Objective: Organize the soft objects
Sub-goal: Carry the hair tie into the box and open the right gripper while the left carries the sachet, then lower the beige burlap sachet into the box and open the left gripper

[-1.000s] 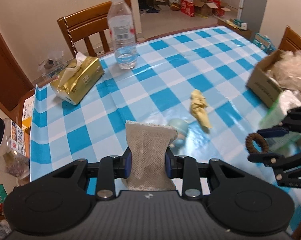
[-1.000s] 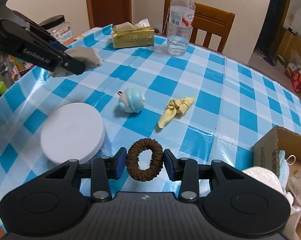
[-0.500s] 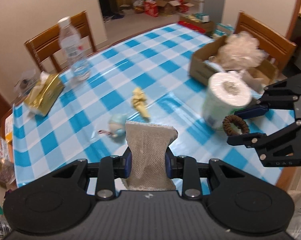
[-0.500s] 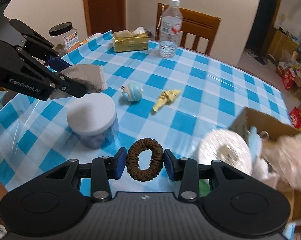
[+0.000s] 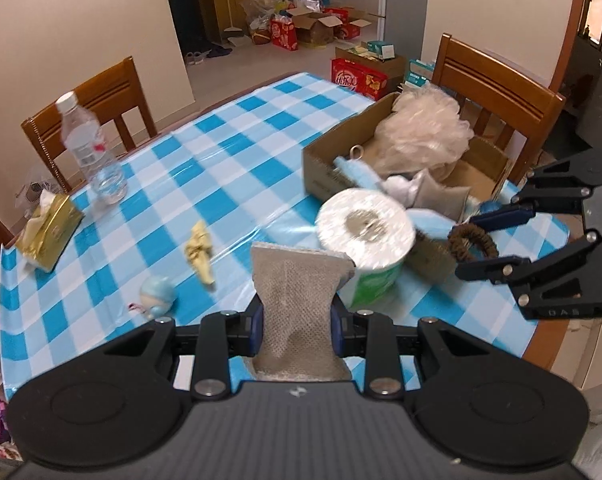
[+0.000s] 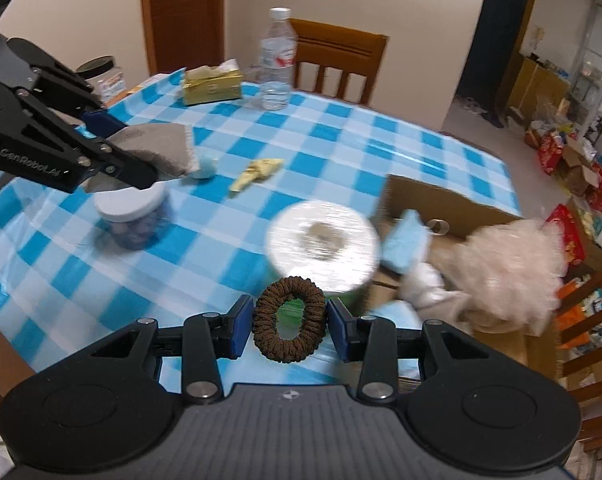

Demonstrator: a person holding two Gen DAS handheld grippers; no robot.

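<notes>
My left gripper (image 5: 297,322) is shut on a grey mesh cloth (image 5: 295,296), held above the near table edge; it shows at the left in the right wrist view (image 6: 157,152). My right gripper (image 6: 289,322) is shut on a brown scrunchie (image 6: 289,322), seen at the right in the left wrist view (image 5: 471,240), near the cardboard box (image 5: 329,160). The box holds a cream mesh pouf (image 5: 425,132), blue and white soft items. A yellow cloth knot (image 5: 199,250) and a pale blue toy (image 5: 157,292) lie on the checked table.
A toilet paper roll (image 5: 365,232) stands in front of the box. A white-lidded jar (image 6: 131,216) stands near the left edge. A water bottle (image 5: 91,148) and a gold tissue pack (image 5: 47,234) are at the far side. Wooden chairs surround the table (image 5: 237,148).
Both grippers have lifted and swung right toward the cardboard box, each still holding its item. The box and toilet roll now sit closer and more central in both views.
</notes>
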